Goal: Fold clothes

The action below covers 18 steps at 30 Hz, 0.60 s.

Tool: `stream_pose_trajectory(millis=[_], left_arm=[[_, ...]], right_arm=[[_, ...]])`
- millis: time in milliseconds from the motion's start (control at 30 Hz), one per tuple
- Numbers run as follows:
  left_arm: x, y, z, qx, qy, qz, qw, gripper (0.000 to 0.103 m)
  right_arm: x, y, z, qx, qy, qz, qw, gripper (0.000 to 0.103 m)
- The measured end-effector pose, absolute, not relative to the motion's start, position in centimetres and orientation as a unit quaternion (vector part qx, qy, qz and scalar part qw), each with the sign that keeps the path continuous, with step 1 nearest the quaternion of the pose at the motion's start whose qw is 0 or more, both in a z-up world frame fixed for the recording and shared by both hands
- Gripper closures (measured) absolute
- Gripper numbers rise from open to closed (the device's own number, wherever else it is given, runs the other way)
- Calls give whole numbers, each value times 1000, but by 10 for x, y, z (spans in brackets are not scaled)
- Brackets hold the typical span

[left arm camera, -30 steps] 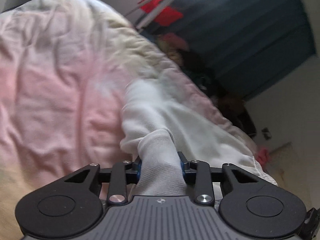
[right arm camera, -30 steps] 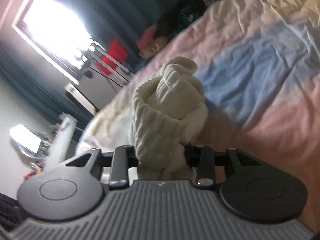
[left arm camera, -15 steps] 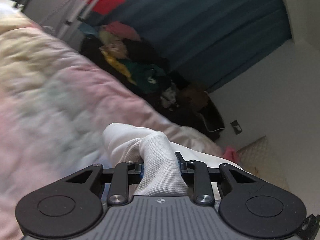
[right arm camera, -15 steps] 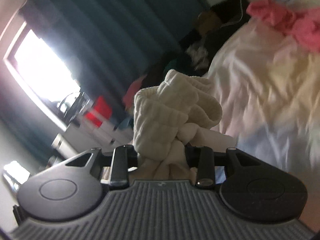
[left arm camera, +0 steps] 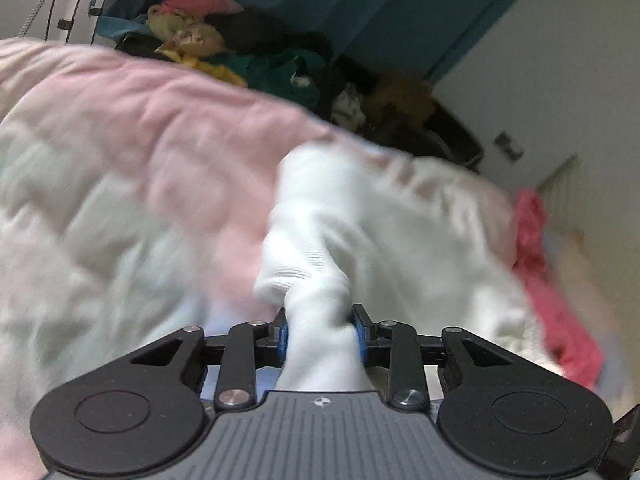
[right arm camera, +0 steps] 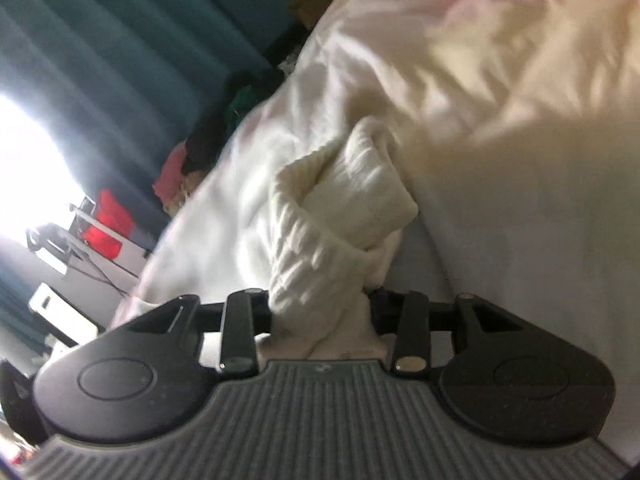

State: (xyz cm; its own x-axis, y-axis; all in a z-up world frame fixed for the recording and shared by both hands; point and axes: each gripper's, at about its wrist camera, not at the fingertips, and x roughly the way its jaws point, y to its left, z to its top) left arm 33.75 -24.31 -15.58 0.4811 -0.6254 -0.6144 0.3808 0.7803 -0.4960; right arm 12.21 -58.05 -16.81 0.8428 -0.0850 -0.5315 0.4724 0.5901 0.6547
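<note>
My left gripper (left arm camera: 322,330) is shut on a white knit garment (left arm camera: 320,240), which bunches between the blue pads and trails forward onto the bed. My right gripper (right arm camera: 320,312) is shut on a cream ribbed part of the white garment (right arm camera: 332,216), which folds over itself just ahead of the jaws. The garment's body spreads white over the bed in the left wrist view (left arm camera: 432,232) and in the right wrist view (right arm camera: 400,80). Both views are blurred by motion.
A pastel pink and white quilt (left arm camera: 140,140) covers the bed. A pink cloth (left arm camera: 552,292) lies at the bed's right edge. A heap of dark and coloured clothes (left arm camera: 280,56) sits beyond the bed against teal curtains (right arm camera: 120,40). A bright window (right arm camera: 24,152) is at left.
Both grippers have swung down toward the bed with the garment still held. The bed and the garment's body now fill more of both views.
</note>
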Motion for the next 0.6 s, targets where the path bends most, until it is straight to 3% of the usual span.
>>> stream_pose_trajectory(millis=[200,267,367,600], left_arm=[[347,-235,-166,-116,406,-312,851,50],[340,-235,-151,-85,399,-295,864,29],[317,-235,-120,-30,380,-284,880,25],[252,-218,-38,0,343,-290,893,15]], right_arm=[[118,-575,-181,429,231,-167,857,54],[117,-587,-175,461,250,-166,835,53],[108,-584,-157,465,274,-182,822,53],[76,-522,-79,322,282,-205,880,53]])
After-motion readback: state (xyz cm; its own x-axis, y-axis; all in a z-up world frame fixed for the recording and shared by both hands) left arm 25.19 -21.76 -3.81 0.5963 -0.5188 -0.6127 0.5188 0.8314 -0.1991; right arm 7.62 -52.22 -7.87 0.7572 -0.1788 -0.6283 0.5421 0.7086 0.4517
